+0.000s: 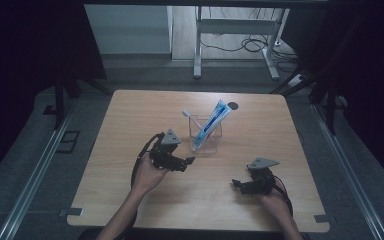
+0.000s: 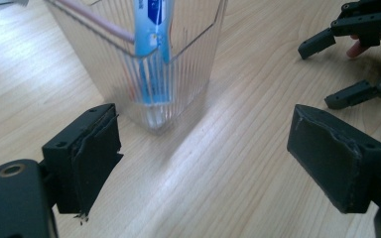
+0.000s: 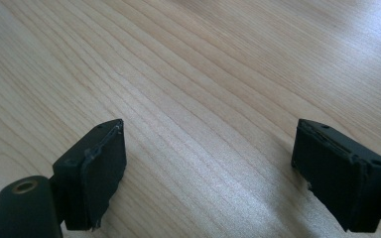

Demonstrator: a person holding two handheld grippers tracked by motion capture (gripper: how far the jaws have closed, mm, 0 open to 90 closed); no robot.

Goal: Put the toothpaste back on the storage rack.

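Tabletops: one, a light wooden tabletop [image 1: 130,200].
Cups: one clear ribbed plastic cup [image 1: 206,139], standing near the middle.
Toothpaste tubes: one blue and white toothpaste tube [image 1: 211,123], leaning in the cup.
Toothbrushes: one pink-handled toothbrush [image 1: 190,117], also in the cup.
Things in the cup: two.
Grippers: two, the left gripper [image 1: 190,160] and the right gripper [image 1: 235,183].
Fingers: two black fingers [image 2: 87,158] on each gripper, four in all.
Hands: two, one holding each gripper.
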